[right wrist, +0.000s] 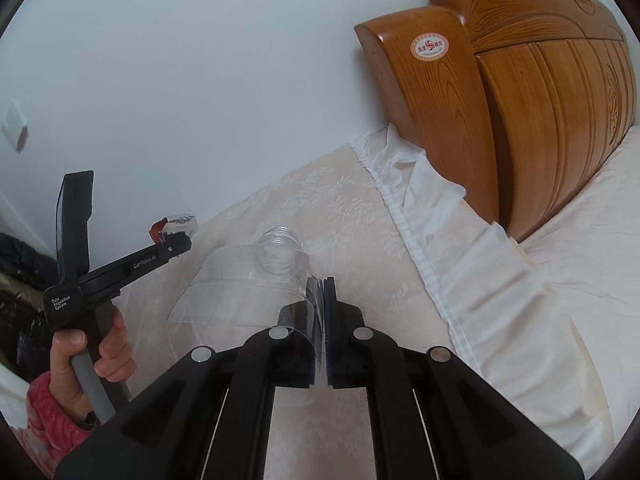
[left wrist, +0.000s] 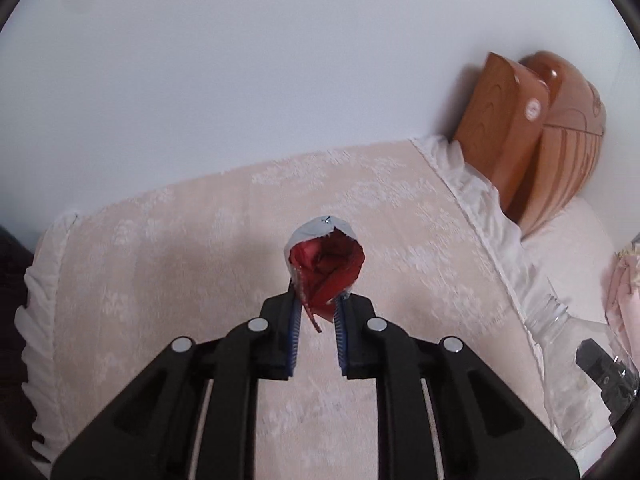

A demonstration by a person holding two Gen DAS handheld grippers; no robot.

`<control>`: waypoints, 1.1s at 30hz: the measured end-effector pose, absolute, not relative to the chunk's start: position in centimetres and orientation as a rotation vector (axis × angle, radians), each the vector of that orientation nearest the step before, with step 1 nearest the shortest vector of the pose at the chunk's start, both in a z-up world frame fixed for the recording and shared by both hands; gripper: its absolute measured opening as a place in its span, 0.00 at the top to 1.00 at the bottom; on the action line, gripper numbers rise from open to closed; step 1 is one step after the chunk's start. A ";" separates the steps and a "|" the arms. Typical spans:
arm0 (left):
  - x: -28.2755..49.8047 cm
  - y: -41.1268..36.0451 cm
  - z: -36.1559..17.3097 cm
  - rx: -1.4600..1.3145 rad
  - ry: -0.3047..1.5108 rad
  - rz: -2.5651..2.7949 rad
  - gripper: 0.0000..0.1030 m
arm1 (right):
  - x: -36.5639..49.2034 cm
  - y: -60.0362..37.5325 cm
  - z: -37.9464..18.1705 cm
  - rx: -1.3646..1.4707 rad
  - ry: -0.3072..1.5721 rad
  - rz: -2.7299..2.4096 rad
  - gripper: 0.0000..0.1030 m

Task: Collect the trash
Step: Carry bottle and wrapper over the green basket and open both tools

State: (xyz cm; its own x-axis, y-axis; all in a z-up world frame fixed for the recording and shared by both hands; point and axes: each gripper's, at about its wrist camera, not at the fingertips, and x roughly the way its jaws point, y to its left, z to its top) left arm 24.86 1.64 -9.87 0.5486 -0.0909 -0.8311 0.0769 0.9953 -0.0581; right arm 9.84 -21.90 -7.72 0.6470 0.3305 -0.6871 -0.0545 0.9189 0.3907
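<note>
Left gripper point(left wrist: 318, 304) clamped on a crumpled red wrapper point(left wrist: 326, 268) with a silvery foil lining, pinched at its lower end between the blue ribbed pads point(left wrist: 294, 320), the open mouth of the wrapper facing away from the camera. Held above the cream patterned cloth point(left wrist: 200, 260), not touching it. Same gripper seen side-on in the right wrist view point(right wrist: 172, 246), well left of the wooden headboard point(right wrist: 520, 100), with the wrapper point(right wrist: 160, 226) sticking up from its tip and a hand point(right wrist: 96, 356) in a pink knitted sleeve wrapped round the grey handle.

Right gripper point(right wrist: 318, 320) closed on the wall of a clear plastic bottle point(right wrist: 248, 280), the thin plastic squeezed flat between the pads. Bottle uncapped, threaded neck pointing away toward the white wall point(right wrist: 180, 60), body flattened and dented, lying to the left of the jaws and above the cloth. In the left wrist view, same bottle point(left wrist: 560, 320) at the lower right, below the headboard point(left wrist: 520, 128), with part of the right gripper's finger point(left wrist: 600, 364) dark through the plastic.

White ruffled trim point(right wrist: 440, 208) running from the foot of the headboard down between the cloth and a pale bedsheet point(right wrist: 580, 240). Round red-and-white sticker point(right wrist: 430, 46) on the headboard's near panel. Small white wall plate point(right wrist: 14, 124) far left of the headboard.
</note>
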 end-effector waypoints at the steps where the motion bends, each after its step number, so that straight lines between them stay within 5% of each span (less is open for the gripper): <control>1: 22.7 0.9 -9.6 -0.009 0.992 -0.115 0.86 | 7.8 -22.3 -7.3 0.347 0.849 0.229 0.96; 14: 2.2 -7.8 -7.1 0.117 1.023 -0.383 0.86 | -13.5 -29.4 -6.3 0.381 0.925 0.125 0.95; 27: -7.7 -17.6 -8.9 0.306 1.066 -0.647 0.86 | -25.7 -36.7 -21.0 0.542 1.228 -0.184 0.93; 29: -8.7 -18.3 -9.5 0.339 1.078 -0.675 0.86 | -26.3 -36.8 -23.0 0.565 1.298 -0.205 0.74; 30: -9.3 -18.6 -9.8 0.355 1.083 -0.689 0.86 | -26.6 -36.9 -23.9 0.570 1.332 -0.228 0.36; 31: -9.9 -18.9 -10.0 0.369 1.089 -0.702 0.86 | -26.9 -36.9 -24.7 0.563 1.355 -0.251 0.14; 33: -10.9 -19.5 -10.6 0.391 1.104 -0.724 0.86 | -27.6 -36.6 -25.9 0.556 1.405 -0.258 0.13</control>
